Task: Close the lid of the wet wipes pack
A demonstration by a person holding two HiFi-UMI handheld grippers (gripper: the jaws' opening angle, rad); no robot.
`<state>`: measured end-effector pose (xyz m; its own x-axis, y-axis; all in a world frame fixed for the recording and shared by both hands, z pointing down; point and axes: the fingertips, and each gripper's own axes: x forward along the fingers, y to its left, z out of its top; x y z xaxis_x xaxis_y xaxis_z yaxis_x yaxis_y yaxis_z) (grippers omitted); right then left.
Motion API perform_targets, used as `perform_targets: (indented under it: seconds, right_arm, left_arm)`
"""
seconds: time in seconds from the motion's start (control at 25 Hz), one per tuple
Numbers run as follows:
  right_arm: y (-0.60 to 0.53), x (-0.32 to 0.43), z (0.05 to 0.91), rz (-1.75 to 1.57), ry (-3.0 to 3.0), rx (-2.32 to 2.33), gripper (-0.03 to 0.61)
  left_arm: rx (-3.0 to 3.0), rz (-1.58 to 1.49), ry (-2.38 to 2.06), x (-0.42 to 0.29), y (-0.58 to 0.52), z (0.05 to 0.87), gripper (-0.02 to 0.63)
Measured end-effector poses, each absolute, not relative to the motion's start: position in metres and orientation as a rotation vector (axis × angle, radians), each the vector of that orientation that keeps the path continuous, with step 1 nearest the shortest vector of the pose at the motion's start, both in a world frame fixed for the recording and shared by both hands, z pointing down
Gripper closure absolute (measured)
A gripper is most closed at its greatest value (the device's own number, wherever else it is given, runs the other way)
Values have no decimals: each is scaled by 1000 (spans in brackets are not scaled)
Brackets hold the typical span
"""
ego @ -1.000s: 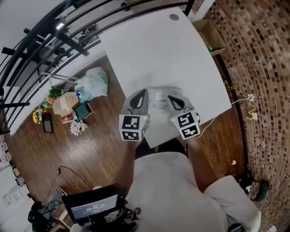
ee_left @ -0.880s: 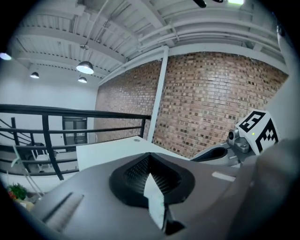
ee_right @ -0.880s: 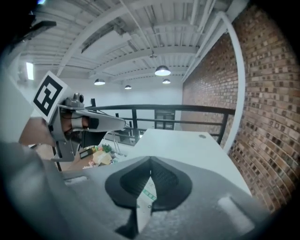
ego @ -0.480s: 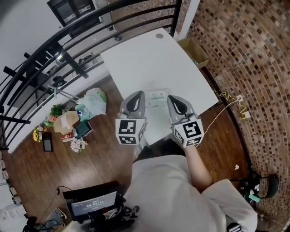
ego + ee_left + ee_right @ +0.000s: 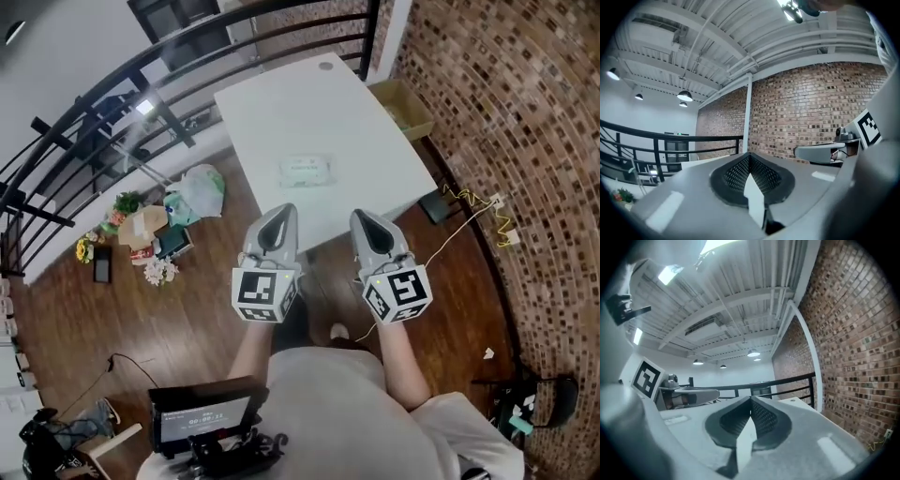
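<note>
Change: you have drawn back from the wet wipes pack [image 5: 305,171] | Pack: flat on white table [image 5: 281,103], well clear | left gripper [image 5: 275,230], right gripper [image 5: 372,234]: jaws together, empty | Judgement: lid likely closed, too small to confirm.

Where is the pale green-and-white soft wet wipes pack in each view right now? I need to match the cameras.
Head view: the pale green-and-white wet wipes pack lies upper centre, flat on the white rectangular table.
Left gripper view: not in it; the camera looks up at wall and ceiling.
Right gripper view: not in it either.
Shared landmark: the red-brown brick wall, seen in all three.
</note>
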<state>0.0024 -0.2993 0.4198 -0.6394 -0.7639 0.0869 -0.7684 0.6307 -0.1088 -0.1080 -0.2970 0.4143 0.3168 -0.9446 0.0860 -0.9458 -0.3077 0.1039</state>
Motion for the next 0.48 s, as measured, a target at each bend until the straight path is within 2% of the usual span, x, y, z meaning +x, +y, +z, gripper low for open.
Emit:
perform_targets:
  seconds: [0.2,0.48]
  right_arm:
    - [-236,18,421,195,-2807,1184,591]
    - [-191,0,350,-56,-2887,1230,591]
  left_arm:
    - [2365,56,-1830,-80,-230,409,598]
    - [2414,-41,-1891,-102,-189,363,598]
